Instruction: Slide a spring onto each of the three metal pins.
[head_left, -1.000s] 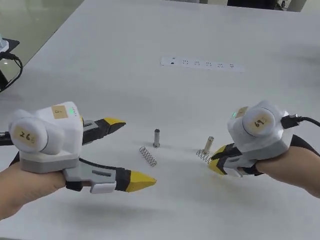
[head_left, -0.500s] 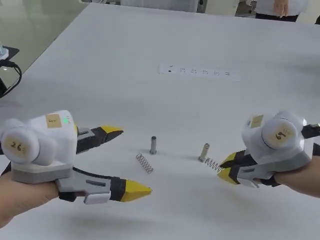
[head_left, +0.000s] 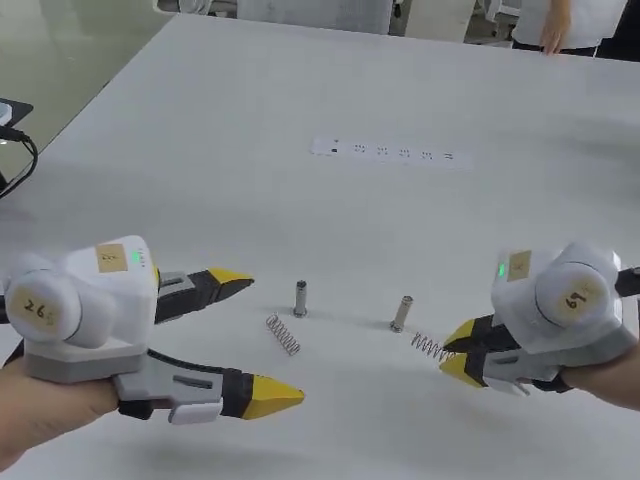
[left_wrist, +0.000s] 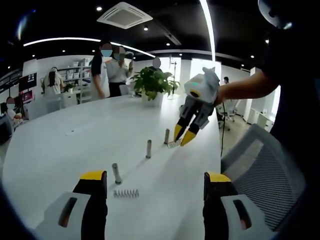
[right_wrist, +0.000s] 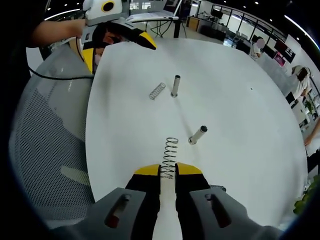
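Currently the spring (head_left: 430, 346) is clamped by one end in the right tool (head_left: 455, 352), long axis near-level, low over the tabletop (head_left: 400, 220). Its free end points left toward the upright pin (head_left: 401, 312) just beside it. The left tool (head_left: 272, 338), farther off, has its jaws apart.

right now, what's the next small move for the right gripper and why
Probably lift the right gripper a little and bring the spring over the top of the nearer pin. The jaws are shut on one end of it, and its free end sits low beside that bare pin, not above it.
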